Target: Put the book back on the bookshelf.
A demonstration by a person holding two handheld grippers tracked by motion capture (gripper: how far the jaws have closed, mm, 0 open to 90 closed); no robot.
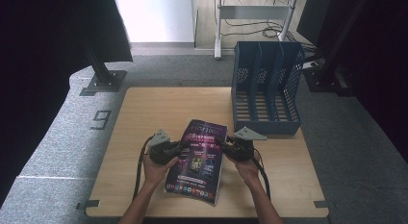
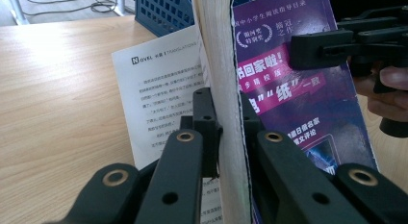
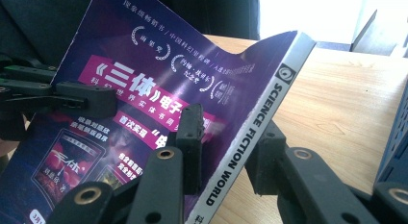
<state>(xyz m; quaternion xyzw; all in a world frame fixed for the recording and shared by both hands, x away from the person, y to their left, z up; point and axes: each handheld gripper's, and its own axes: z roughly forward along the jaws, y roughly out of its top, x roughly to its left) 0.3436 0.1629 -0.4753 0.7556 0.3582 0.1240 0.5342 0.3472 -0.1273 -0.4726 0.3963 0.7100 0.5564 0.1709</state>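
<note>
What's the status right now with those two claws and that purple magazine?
Left gripper shut on magazine page edge. Right gripper shut on its spine. Magazine lifted off the table. Blue file rack stands beyond, path open.

- A light wooden table (image 1: 144,118) with rounded corners stands on grey carpet.
- A blue perforated file rack (image 1: 266,87) sits toward two o'clock, at the far right edge.
- A purple magazine (image 1: 199,159) is at six o'clock, its near edge on the tabletop.
</note>
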